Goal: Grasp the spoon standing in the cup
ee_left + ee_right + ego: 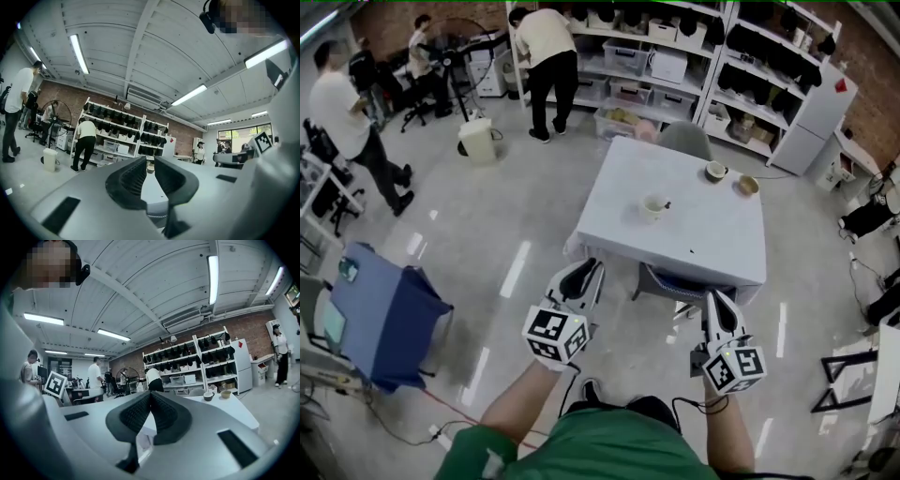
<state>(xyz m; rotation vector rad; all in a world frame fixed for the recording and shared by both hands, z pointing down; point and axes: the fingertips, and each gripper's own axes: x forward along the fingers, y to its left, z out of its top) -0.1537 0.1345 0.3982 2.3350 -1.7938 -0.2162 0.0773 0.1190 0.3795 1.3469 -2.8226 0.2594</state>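
Right gripper (150, 397) is held shut: jaw tips are pressed together and nothing is caught between them. Left gripper (150, 165) is held narrowly apart. A slim gap is seen between its ribbed pads (133, 179), and nothing is gripped. Both are pointed level toward the white table (712, 244), short of its near edge and clear of it. In the head view the left one is placed off the table's near-left corner, the right one off the near edge toward the right. Marker cubes are faced up at the camera.

Cup (653, 207) is stood on the table, about mid-top, slightly toward the left edge. Spoon (665, 203) is stood in the cup, with its dark handle leaned out over the rim to the right. Both are well apart from either gripper.

Two more vessels are placed near the table's far-right corner: a dark-rimmed mug (715, 171) and a tan bowl (748, 185), near each other. Contact between them cannot be judged.

Grey chair (684, 141) is set at the table's far side. A dark seat (675, 281) is tucked under the near edge. Beyond the table, shelving (675, 56) is loaded with bins and dark items, and a person (546, 56) is bent at it. Left of the table, a white bin (476, 141), a blue-draped stand (389, 309) and a second person (342, 112) are seen on the floor.
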